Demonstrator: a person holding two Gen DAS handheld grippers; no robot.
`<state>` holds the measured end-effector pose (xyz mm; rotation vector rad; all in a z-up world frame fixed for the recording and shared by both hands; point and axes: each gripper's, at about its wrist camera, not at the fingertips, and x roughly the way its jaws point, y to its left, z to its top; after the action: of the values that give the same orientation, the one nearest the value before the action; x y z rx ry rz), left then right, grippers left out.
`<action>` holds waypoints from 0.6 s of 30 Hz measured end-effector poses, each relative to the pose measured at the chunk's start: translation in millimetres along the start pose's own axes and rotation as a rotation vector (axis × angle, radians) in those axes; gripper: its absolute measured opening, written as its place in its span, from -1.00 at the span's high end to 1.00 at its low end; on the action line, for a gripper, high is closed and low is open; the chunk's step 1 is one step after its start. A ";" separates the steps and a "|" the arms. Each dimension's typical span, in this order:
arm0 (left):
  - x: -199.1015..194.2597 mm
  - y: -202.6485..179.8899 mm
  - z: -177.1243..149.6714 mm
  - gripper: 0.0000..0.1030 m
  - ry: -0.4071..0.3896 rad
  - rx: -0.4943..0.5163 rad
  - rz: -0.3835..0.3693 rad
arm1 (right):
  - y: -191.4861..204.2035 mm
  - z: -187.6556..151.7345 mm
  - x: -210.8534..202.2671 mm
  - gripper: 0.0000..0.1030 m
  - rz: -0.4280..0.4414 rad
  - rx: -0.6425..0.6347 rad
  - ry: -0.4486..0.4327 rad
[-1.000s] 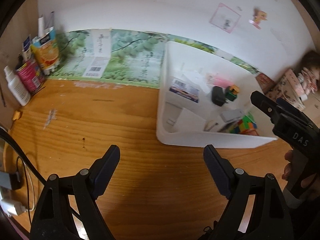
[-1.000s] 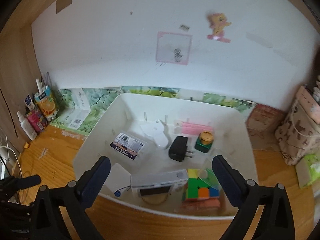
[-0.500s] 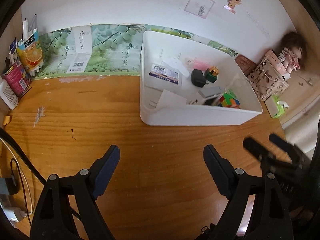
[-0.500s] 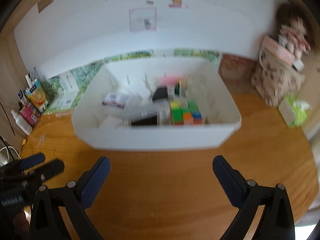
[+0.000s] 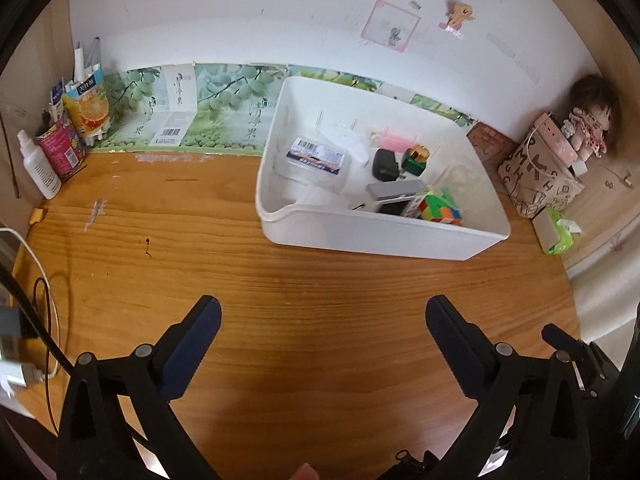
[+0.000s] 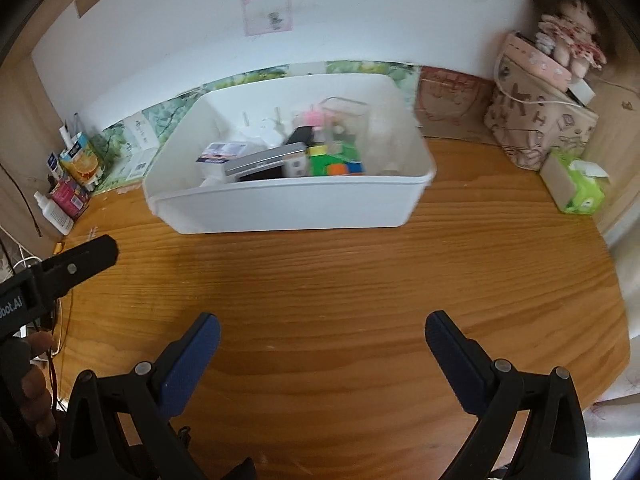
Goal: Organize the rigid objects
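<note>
A white plastic bin (image 5: 380,236) (image 6: 288,208) stands on the wooden desk near the back wall. It holds a colourful puzzle cube (image 5: 438,208) (image 6: 336,166), a grey flat box (image 5: 396,192) (image 6: 260,162), a black charger (image 5: 384,164), a small green jar with a gold lid (image 5: 416,158), a barcode-labelled clear box (image 5: 316,160) (image 6: 218,152) and pink items (image 5: 394,140). My left gripper (image 5: 320,320) is open and empty over the bare desk in front of the bin. My right gripper (image 6: 320,332) is open and empty too, and its tip shows in the left wrist view (image 5: 560,338).
Bottles and a juice carton (image 5: 86,106) (image 6: 80,164) stand at the back left corner. A patterned bag (image 5: 536,172) (image 6: 536,120) with a doll (image 5: 588,124), and a green tissue pack (image 5: 558,232) (image 6: 576,184), sit at the right. Cables (image 5: 36,320) lie at the left edge.
Both grippers have pulled back from the bin toward the desk's front edge, still open. The right gripper, formerly over the bin, is now well short of it.
</note>
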<state>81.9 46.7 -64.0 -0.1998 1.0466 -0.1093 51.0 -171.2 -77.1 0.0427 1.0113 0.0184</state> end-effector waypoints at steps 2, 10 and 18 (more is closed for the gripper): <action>-6.0 -9.8 -1.0 -0.98 -0.006 -0.010 0.006 | -12.7 1.4 -5.6 -0.99 0.001 0.019 0.007; -41.8 -52.1 -10.8 -0.99 -0.049 -0.012 0.047 | -45.2 3.2 -39.2 -0.99 0.079 0.004 0.013; -64.3 -76.7 -26.2 -0.99 -0.079 -0.022 0.100 | -50.5 2.6 -69.8 -0.99 0.120 -0.063 -0.024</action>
<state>27.6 -19.3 -5.7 -0.1696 0.9777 0.0006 16.0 -224.2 -18.8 0.0461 0.9823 0.1588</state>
